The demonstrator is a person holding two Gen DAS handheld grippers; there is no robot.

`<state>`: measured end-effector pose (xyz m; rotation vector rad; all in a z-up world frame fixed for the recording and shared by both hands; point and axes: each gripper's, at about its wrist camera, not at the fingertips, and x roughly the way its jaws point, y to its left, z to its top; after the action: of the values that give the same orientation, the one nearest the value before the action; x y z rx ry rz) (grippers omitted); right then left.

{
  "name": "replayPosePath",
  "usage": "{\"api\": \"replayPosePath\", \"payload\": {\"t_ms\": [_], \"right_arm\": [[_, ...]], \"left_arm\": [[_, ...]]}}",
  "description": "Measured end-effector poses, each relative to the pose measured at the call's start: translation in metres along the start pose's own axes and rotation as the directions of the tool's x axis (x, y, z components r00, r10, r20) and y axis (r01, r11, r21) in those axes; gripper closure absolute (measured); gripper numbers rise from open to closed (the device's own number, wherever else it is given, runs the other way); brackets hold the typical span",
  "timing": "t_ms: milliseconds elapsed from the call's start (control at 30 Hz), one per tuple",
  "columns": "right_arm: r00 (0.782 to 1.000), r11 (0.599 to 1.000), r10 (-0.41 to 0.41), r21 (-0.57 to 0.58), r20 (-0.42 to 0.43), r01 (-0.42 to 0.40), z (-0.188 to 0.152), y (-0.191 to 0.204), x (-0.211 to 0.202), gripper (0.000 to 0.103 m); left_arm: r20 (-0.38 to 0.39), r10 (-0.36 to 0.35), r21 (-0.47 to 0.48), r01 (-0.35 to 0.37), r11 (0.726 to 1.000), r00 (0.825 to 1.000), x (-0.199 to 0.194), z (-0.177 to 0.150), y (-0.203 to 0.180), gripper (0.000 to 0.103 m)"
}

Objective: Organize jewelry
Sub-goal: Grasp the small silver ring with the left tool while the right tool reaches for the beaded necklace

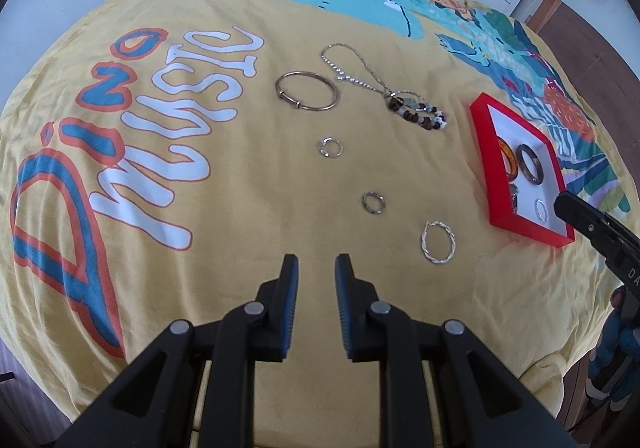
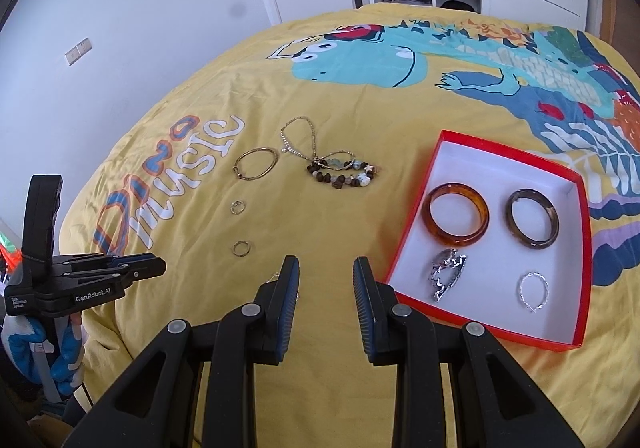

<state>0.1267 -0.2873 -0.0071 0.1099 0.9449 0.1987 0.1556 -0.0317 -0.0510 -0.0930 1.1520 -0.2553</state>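
My black claws (image 1: 316, 268), blue-padded, hang over a yellow bedspread (image 1: 224, 232) printed with a teal dinosaur (image 2: 360, 59) and white "music" lettering (image 1: 192, 115). The box (image 2: 576, 344) is red outside, white inside, holding an amber bangle (image 2: 456, 215), a dark brown one (image 2: 533, 224) and silver pieces (image 2: 446, 276).

— What is cut off in the left wrist view?

— The right hand-held gripper (image 1: 568, 203) is seen only as a black tip over the near corner of the shallow red cardboard box with a white inside (image 1: 480, 135); the rest is lost at the picture's edge. The amber translucent bangle (image 1: 505, 159) is half hidden by the box wall.

— And in the right wrist view?

— The twisted silver hoop earring on the yellow printed bedspread (image 2: 200, 87) is almost wholly covered by a finger (image 2: 289, 280). The crumpled silver piece (image 2: 446, 274) in the box cannot be identified. The gloved hand (image 2: 60, 344) is cropped.
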Motion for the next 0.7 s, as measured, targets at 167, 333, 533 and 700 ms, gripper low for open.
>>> {"api": "replayPosePath", "payload": {"t_ms": [167, 333, 533, 700], "right_arm": [[1.0, 1.0, 0.002, -0.009, -0.002, -0.002, 0.005, 0.001, 0.004, 0.075], [1.0, 1.0, -0.001, -0.028, -0.004, 0.001, 0.015, 0.002, 0.012, 0.075], [1.0, 0.999, 0.004, -0.037, -0.014, -0.004, 0.025, 0.003, 0.025, 0.075], [1.0, 0.999, 0.005, -0.035, -0.027, -0.006, 0.035, 0.005, 0.042, 0.075]], "left_arm": [[-0.002, 0.003, -0.007, -0.003, 1.0, 1.0, 0.003, 0.003, 0.004, 0.085], [-0.004, 0.003, -0.014, -0.003, 1.0, 1.0, 0.009, 0.009, 0.007, 0.085], [0.001, -0.004, -0.014, 0.004, 1.0, 1.0, 0.015, 0.023, 0.008, 0.085], [0.002, -0.021, -0.005, 0.021, 1.0, 1.0, 0.026, 0.039, 0.002, 0.085]]}}
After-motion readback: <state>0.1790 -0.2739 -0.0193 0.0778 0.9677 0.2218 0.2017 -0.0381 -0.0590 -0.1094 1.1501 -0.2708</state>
